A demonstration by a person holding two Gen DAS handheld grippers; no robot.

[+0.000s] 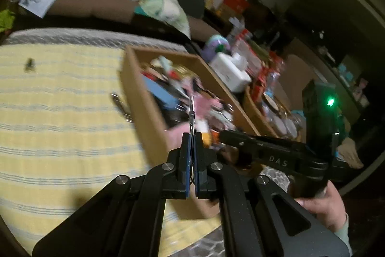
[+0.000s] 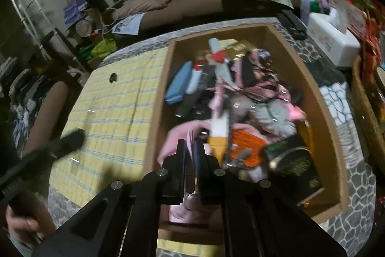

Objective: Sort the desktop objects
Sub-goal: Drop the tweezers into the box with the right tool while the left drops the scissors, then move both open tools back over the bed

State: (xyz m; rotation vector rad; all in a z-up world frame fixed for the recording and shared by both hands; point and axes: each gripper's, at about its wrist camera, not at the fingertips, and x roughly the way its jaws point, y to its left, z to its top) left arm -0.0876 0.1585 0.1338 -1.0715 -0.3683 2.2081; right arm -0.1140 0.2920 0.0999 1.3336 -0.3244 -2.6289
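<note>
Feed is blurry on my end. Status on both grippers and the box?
Left gripper shut on a thin metal tool. Right gripper shut on pink cloth. Box crammed full. Nothing blocking.

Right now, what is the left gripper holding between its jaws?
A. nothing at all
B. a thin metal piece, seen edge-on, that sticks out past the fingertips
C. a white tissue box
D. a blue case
B: in the left wrist view the left gripper is shut on a thin metal piece that pokes out beyond the tips, over the cardboard box.
</note>
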